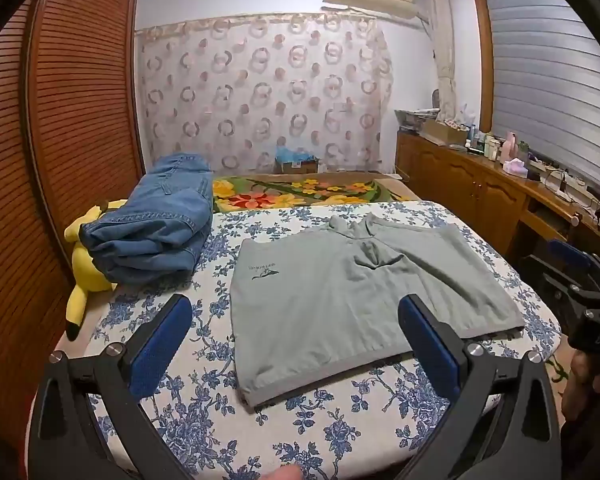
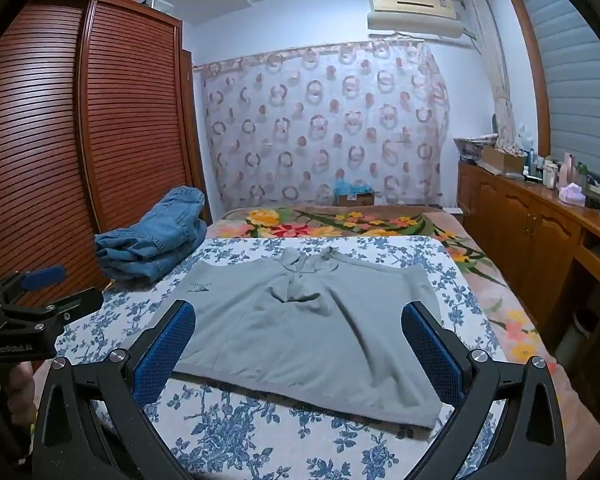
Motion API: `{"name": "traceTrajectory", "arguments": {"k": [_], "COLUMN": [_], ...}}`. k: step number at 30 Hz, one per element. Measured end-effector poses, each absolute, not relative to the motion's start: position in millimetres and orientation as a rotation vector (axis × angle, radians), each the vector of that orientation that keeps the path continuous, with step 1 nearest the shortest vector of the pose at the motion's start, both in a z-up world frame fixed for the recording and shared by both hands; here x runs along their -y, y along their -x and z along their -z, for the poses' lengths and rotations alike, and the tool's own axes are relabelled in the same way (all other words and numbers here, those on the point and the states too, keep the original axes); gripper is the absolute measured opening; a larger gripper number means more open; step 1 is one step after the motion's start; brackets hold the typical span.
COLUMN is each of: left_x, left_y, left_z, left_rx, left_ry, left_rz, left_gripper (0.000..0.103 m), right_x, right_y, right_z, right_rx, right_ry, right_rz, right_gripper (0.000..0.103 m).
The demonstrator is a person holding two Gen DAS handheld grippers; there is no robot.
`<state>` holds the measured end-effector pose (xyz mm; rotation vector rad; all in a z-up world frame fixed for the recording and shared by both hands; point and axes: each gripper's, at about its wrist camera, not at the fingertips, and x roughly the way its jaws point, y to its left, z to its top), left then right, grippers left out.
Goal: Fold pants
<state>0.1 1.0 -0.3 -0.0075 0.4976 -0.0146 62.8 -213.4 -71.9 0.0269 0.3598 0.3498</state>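
Light grey-green pants (image 1: 332,300) (image 2: 300,320) lie spread flat on the bed's blue-flowered sheet (image 1: 204,400) (image 2: 240,432), a small dark logo on their left part. My left gripper (image 1: 296,312) hovers open over the near left part of the pants, blue pads wide apart and nothing between them. My right gripper (image 2: 300,316) hangs open over the near right part, also holding nothing. Each view catches the other gripper at its edge: the right gripper (image 1: 580,288) and the left gripper (image 2: 40,280).
Folded blue jeans (image 1: 152,232) (image 2: 152,244) are stacked at the bed's left, on a yellow plush toy (image 1: 84,264). A flowered blanket (image 1: 300,192) lies behind. A slatted wardrobe (image 1: 80,120) stands left, and a cluttered wooden cabinet (image 1: 480,192) right.
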Motion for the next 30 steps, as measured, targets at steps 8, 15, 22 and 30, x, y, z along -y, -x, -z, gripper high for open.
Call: {"name": "traceTrajectory", "arguments": {"k": [8, 15, 22, 30], "left_x": [-10.7, -6.2, -2.7, -2.0], "left_y": [1.1, -5.9, -3.8, -3.8], "left_z": [9.2, 10.6, 9.3, 8.8], "left_rx": [-0.495, -0.517, -0.518, -0.516], "left_ry": [-0.004, 0.000, 0.000, 0.000], "left_rz": [0.021, 0.007, 0.011, 0.012], "left_gripper": [0.103, 0.103, 0.103, 0.103], "right_x": [214.4, 215.0, 213.6, 213.0], "right_y": [-63.3, -63.2, -62.5, -61.5], "right_z": [72.3, 71.3, 74.2, 73.4], "right_rx": [-0.360, -0.357, -0.357, -0.358], "right_ry": [-0.038, -0.041, -0.042, -0.045], "right_rz": [-0.352, -0.349, -0.349, -0.349], "right_gripper": [0.103, 0.103, 0.103, 0.103]}}
